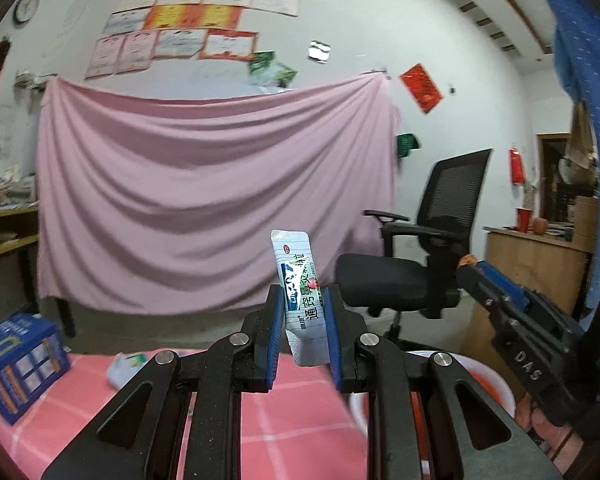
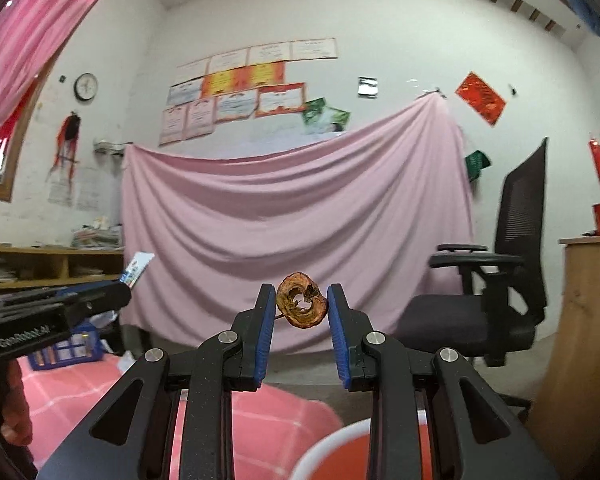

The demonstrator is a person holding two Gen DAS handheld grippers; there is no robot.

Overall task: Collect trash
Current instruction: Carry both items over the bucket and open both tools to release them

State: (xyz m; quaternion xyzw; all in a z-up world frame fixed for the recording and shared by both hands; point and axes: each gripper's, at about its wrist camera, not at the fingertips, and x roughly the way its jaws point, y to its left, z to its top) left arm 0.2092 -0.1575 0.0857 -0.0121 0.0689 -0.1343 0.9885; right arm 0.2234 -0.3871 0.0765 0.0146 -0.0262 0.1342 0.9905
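The left gripper clamped a sachet upright; the right gripper pinched a dried fruit ring (barely, at its edges), both aloft above the pink checked tablecloth. The ring could slip free if jolted. A bin sat below; pink sheet, office chair behind.

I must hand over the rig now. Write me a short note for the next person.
Left gripper: shut on a medicine sachet, held upright above the table.
Right gripper: shut on a dried brown peel, also lifted.
White-rimmed red basin sits below, near both grippers.
Done: both pieces picked up.
Left: drop them, probably into the basin; a crumpled wrapper remains on the pink cloth.
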